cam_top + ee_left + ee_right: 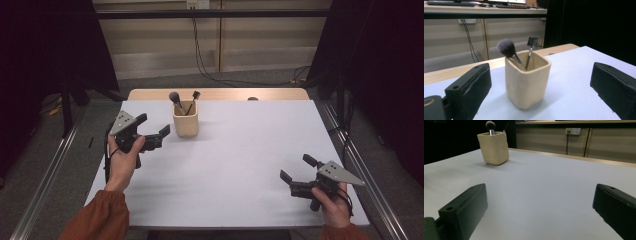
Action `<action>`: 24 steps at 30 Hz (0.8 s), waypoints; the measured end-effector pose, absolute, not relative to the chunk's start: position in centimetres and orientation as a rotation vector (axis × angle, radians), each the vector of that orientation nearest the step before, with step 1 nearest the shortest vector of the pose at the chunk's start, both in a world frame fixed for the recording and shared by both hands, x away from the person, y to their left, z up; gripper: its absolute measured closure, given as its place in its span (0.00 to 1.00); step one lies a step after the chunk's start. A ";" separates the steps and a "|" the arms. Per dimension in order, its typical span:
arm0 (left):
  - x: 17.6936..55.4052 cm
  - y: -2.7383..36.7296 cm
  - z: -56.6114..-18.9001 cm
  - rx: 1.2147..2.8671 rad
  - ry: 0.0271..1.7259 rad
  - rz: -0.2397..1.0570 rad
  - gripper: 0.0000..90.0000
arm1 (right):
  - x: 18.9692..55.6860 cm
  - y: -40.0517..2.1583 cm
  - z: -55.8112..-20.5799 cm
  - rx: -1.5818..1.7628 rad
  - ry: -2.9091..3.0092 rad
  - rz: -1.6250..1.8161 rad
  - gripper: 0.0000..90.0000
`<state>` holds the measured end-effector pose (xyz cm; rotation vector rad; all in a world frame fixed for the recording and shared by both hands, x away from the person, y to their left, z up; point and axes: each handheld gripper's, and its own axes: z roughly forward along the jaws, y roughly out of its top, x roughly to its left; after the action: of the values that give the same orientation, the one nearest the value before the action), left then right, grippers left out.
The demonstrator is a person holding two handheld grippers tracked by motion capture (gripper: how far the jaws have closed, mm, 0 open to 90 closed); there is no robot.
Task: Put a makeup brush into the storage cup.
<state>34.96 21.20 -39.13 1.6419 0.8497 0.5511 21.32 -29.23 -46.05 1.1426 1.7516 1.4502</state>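
Standing upright on the far left part of the white desk [240, 150]: a cream square holder [185, 120], with a fluffy powder brush [175, 98] and a small comb-headed brow brush [194, 96] leaning inside. Handles of both sunk below the rim, so lower ends hidden; only bristle heads and short metal necks visible.

Held just left of the holder, near it but not touching: the left gripper [153, 131], fingers spread wide, nothing between them. Seen along its own view, holder [527, 78] centred in the gap, finger [469, 90] at left and the other at right both cut off by the frame's lower edge.

Low at the near right of the desk, well apart from the holder: the right gripper [296, 174], fingers likewise wide open and empty. From its view, holder [493, 147] small at the far left, brush tops partly clipped by the upper edge and hard to make out against the dark backdrop.

Forearm in a rust-orange sleeve [100, 215] entering at the bottom left, cropped by the frame.
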 end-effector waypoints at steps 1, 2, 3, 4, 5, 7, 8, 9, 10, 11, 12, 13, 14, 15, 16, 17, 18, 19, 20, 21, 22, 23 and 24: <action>34.7 21.3 -39.3 1.643 0.853 0.553 0.04 | 21.3 -29.2 -46.1 1.146 1.753 1.449 0.00; 34.6 21.4 -39.5 1.637 0.862 0.545 0.04 | 21.2 -29.2 -46.0 1.149 1.749 1.450 0.00; 34.4 21.5 -39.8 1.619 0.874 0.526 0.05 | 21.2 -29.2 -46.0 1.148 1.746 1.453 0.00; 34.2 21.7 -40.1 1.615 0.875 0.518 0.05 | 21.1 -29.3 -46.0 1.143 1.749 1.451 0.00; 34.0 21.8 -40.3 1.620 0.876 0.530 0.05 | 21.1 -29.3 -46.0 1.144 1.748 1.447 0.00; 33.6 22.2 -40.7 1.621 0.879 0.531 0.05 | 21.0 -29.3 -46.0 1.149 1.748 1.446 0.00; 33.4 22.3 -40.8 1.618 0.882 0.528 0.05 | 21.0 -29.3 -46.0 1.147 1.747 1.448 0.00; 33.1 22.5 -40.8 1.622 0.881 0.534 0.05 | 21.0 -29.4 -46.0 1.145 1.750 1.446 0.00; 32.8 22.6 -40.9 1.622 0.876 0.543 0.05 | 20.9 -29.3 -46.0 1.146 1.746 1.449 0.00; 32.6 22.8 -40.9 1.627 0.874 0.543 0.05 | 20.9 -29.4 -46.0 1.146 1.745 1.447 0.00; 32.3 22.9 -40.9 1.636 0.876 0.540 0.05 | 20.9 -29.4 -46.0 1.147 1.745 1.445 0.00; 32.0 23.0 -41.1 1.637 0.874 0.548 0.05 | 20.9 -29.4 -46.0 1.149 1.745 1.444 0.00; 31.8 23.1 -41.2 1.637 0.875 0.549 0.05 | 20.9 -29.4 -46.0 1.150 1.742 1.446 0.00; 31.5 23.2 -41.3 1.642 0.873 0.552 0.05 | 20.8 -29.4 -46.0 1.151 1.742 1.446 0.00; 31.2 23.3 -41.4 1.647 0.871 0.553 0.05 | 20.8 -29.4 -46.0 1.149 1.744 1.444 0.00; 31.0 23.4 -41.5 1.657 0.873 0.553 0.05 | 20.8 -29.4 -46.0 1.150 1.744 1.444 0.00; 30.6 23.5 -41.6 1.667 0.881 0.567 0.05 | 20.8 -29.4 -46.0 1.149 1.744 1.444 0.00; 30.3 23.6 -41.7 1.663 0.881 0.575 0.05 | 20.8 -29.4 -46.0 1.150 1.743 1.444 0.00; 30.1 23.7 -41.7 1.661 0.877 0.572 0.05 | 20.8 -29.4 -46.0 1.148 1.744 1.445 0.00; 29.8 23.7 -41.8 1.671 0.876 0.574 0.05 | 20.9 -29.4 -46.0 1.148 1.744 1.445 0.00; 29.5 23.7 -41.9 1.675 0.875 0.574 0.05 | 20.9 -29.4 -46.0 1.149 1.745 1.443 0.00; 29.4 23.8 -42.0 1.679 0.876 0.573 0.05 | 20.9 -29.4 -46.0 1.146 1.748 1.444 0.00; 29.1 23.9 -42.1 1.677 0.882 0.571 0.05 | 20.9 -29.4 -46.0 1.145 1.748 1.444 0.00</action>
<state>29.10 23.86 -42.13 1.6772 0.8817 0.5710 20.87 -29.36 -46.01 1.1453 1.7483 1.4442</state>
